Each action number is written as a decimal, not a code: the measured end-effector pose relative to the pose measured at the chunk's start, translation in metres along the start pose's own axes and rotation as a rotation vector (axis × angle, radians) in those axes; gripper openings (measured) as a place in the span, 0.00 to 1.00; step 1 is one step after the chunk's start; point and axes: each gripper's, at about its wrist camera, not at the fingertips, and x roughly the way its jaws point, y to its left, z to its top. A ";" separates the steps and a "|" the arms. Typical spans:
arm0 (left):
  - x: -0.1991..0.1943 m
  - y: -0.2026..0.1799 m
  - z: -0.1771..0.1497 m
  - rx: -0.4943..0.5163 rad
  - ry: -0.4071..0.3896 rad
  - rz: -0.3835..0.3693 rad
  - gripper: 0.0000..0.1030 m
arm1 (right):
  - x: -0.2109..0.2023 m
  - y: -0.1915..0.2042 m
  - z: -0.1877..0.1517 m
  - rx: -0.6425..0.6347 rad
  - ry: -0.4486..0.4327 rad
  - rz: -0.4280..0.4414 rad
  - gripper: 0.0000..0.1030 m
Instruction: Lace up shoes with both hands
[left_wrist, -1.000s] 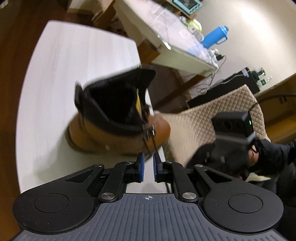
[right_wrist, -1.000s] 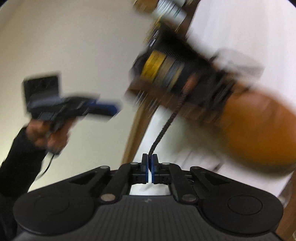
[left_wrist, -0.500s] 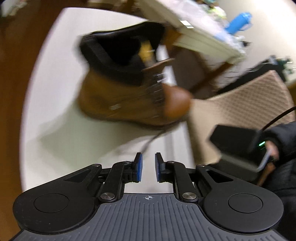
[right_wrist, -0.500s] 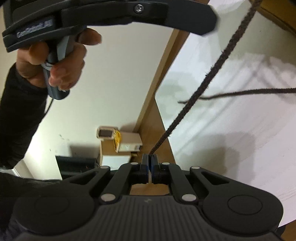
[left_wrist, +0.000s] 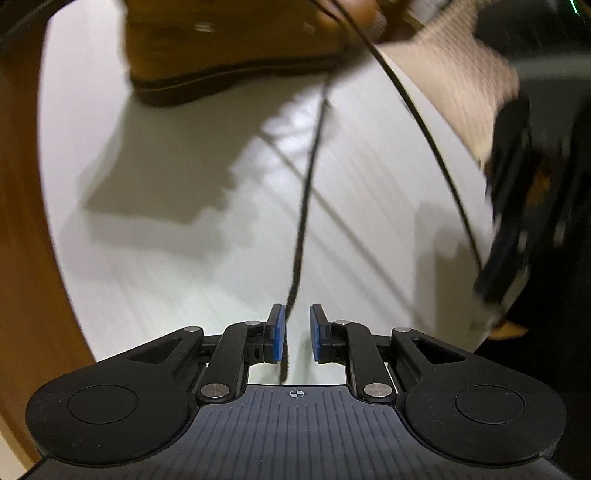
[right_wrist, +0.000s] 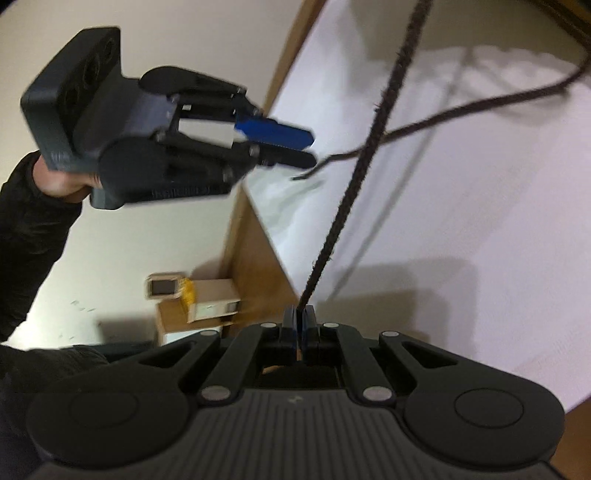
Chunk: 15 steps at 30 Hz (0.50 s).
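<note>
Lace (right_wrist: 347, 199) clamped in right gripper (right_wrist: 298, 325) fingers; left gripper (left_wrist: 294, 332) fingers apart around loose lace end (left_wrist: 303, 206) over table (left_wrist: 166, 258).

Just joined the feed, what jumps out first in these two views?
The right tool is shut on a dark lace stretched taut up toward the tan boot at the table's far end. The left tool is open, the other lace end lying between its pads.
</note>
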 end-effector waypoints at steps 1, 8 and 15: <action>0.004 -0.003 -0.001 0.033 0.003 0.018 0.14 | -0.002 -0.001 -0.002 0.015 -0.014 -0.015 0.03; 0.005 -0.003 0.004 0.094 0.020 0.027 0.01 | -0.010 -0.006 -0.019 0.079 -0.072 -0.104 0.03; -0.051 0.016 0.005 -0.043 -0.044 -0.062 0.01 | -0.003 -0.013 -0.038 0.105 -0.116 -0.167 0.03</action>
